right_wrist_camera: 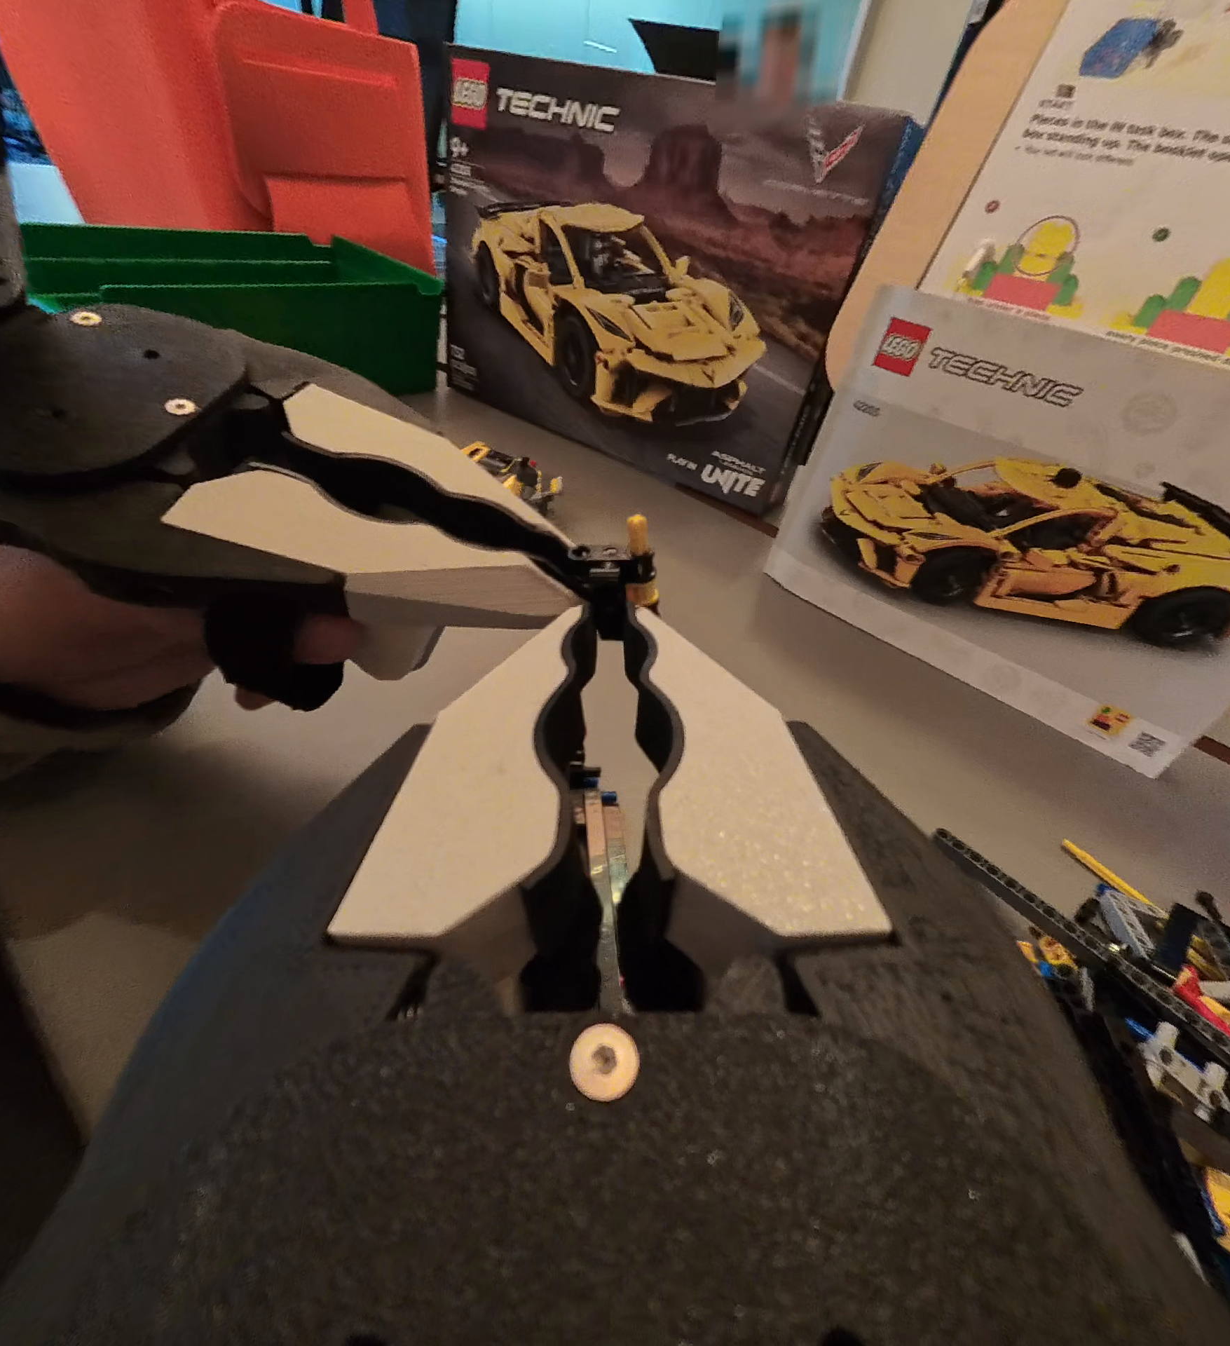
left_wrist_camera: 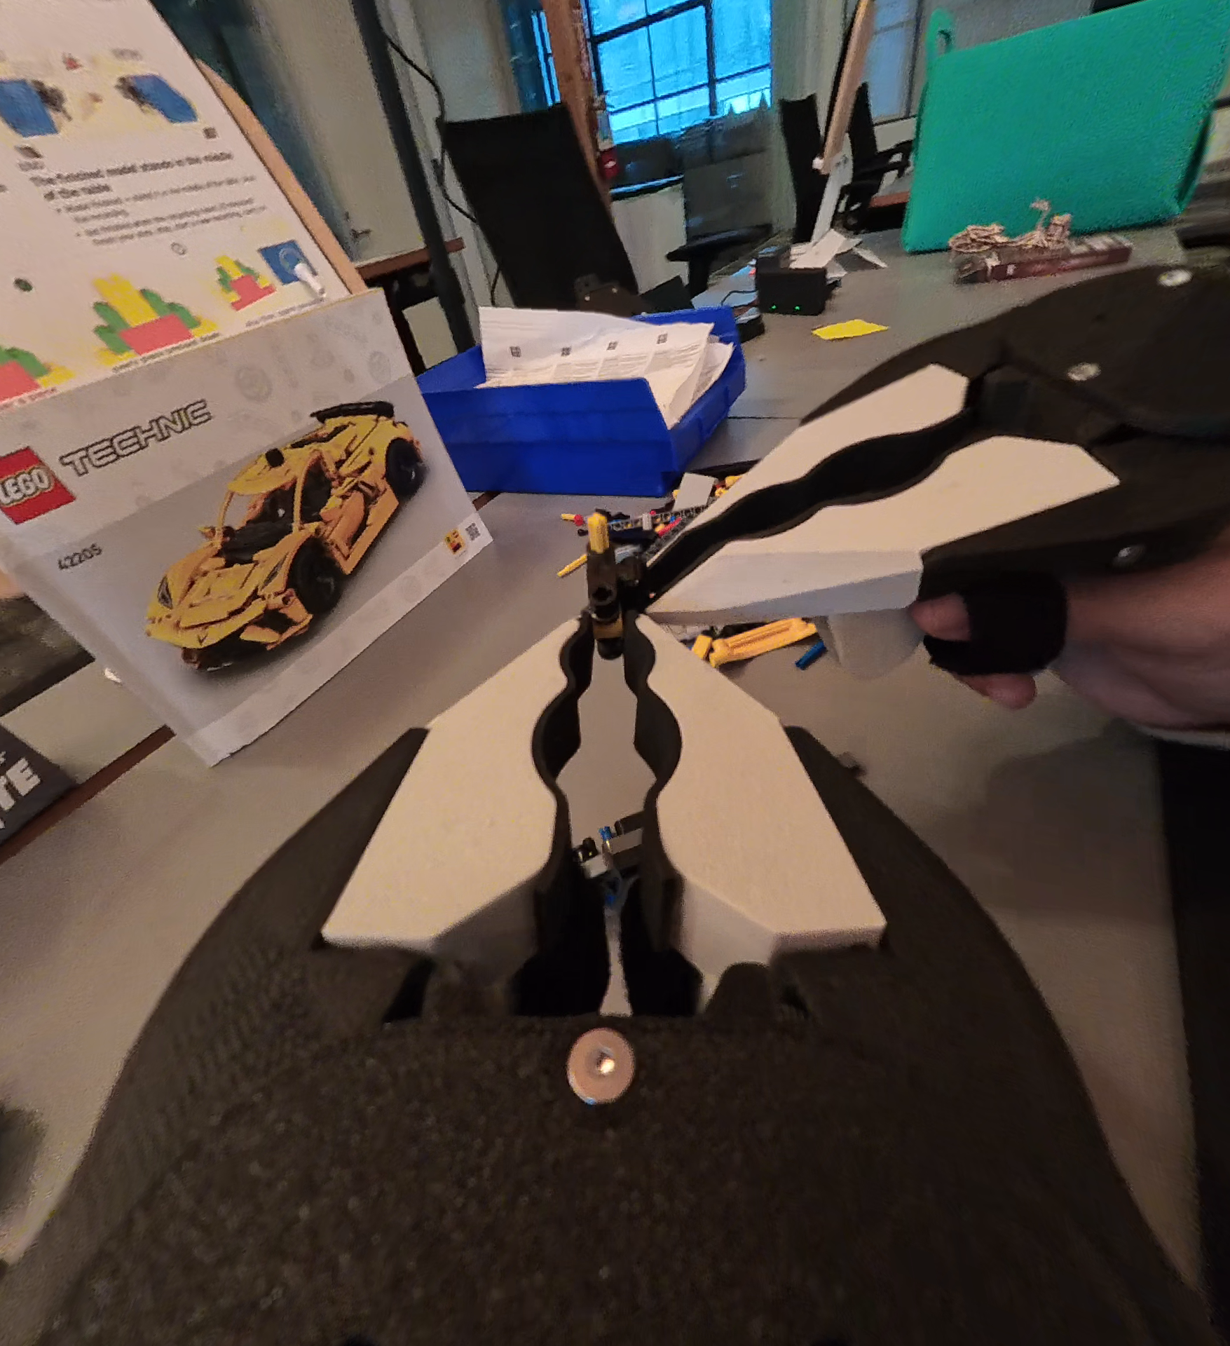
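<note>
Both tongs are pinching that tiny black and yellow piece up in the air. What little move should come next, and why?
Probably a gentle push together. The left tongs and the right tongs both grip the small black and yellow assembly above the grey table, tips almost touching. Its yellow pin sticks out high, seemingly not fully seated, so easing the parts closer looks sensible.

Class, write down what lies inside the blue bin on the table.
The blue bin holds folded white printed sheets that stick up above its rim. Anything beneath them is covered, so it cannot be seen.
</note>
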Tool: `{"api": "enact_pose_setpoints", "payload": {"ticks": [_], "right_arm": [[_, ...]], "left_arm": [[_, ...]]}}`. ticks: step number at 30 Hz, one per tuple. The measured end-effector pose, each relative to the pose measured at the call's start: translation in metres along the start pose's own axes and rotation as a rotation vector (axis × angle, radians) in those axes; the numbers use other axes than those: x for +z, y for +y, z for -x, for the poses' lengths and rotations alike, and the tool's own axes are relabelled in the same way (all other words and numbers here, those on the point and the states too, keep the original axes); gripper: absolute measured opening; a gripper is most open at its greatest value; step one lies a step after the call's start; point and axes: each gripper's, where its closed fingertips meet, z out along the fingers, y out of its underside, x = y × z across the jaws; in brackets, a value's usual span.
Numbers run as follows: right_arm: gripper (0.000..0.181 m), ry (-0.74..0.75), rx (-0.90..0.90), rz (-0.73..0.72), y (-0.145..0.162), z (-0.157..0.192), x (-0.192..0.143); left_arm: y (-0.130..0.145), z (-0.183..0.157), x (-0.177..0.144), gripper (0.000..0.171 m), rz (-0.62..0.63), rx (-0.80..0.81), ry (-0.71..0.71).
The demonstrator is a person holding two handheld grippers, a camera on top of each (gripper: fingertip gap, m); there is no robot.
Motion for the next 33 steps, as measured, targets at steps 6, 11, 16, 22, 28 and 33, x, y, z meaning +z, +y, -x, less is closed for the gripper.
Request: {"api": "enact_pose_setpoints", "payload": {"ticks": [6, 11, 16, 22, 28, 33], "right_arm": [[0.004, 0.073, 0.008, 0.003, -0.002, -0.008, -0.003], [0.000, 0.005, 0.010, -0.021, 0.000, 0.000, -0.009], [0.007, -0.174, 0.322, -0.179, -0.018, -0.002, -0.003], [0.046, -0.522, 0.860, -0.327, -0.033, -0.001, -0.011], [0.033, -0.636, 0.882, -0.337, -0.040, 0.013, -0.013], [0.022, -0.662, 0.873, -0.302, -0.037, 0.018, -0.013]], "left_arm": [[0.000, 0.020, 0.004, 0.007, 0.022, -0.109, -0.144], [-0.003, 0.094, -0.031, 0.007, -0.085, -0.350, -0.217], [-0.034, 0.029, -0.027, 0.007, -0.194, 0.144, -0.111], [-0.035, -0.001, -0.020, 0.007, -0.201, 0.437, -0.206], [-0.037, -0.010, -0.021, 0.007, -0.212, 0.495, -0.192], [-0.036, -0.011, -0.021, 0.008, -0.205, 0.504, -0.181]]}}
